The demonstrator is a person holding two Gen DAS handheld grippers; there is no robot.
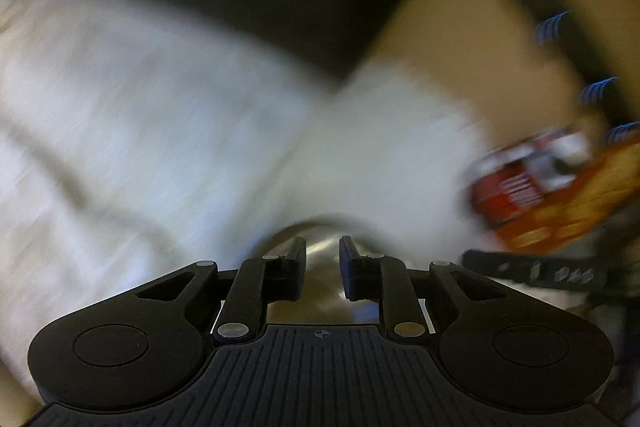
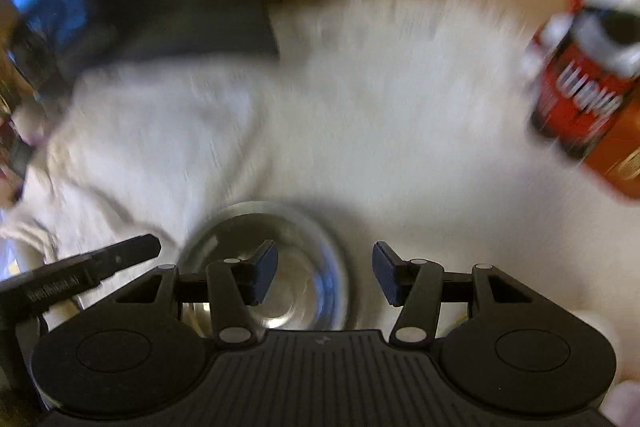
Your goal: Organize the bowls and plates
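Hovering above the steel bowl (image 2: 266,267) on white cloth (image 2: 360,131), both tongs (image 1: 322,267) (image 2: 325,273) released, empty.

One metal bowl (image 2: 264,267) sits on one white cloth (image 2: 360,115), and the blur hides whether a second bowl is nested in it. One red-and-orange box (image 2: 592,107) lies at the cloth's edge. Two grippers show: the left gripper (image 1: 322,267) and the right gripper (image 2: 325,275).
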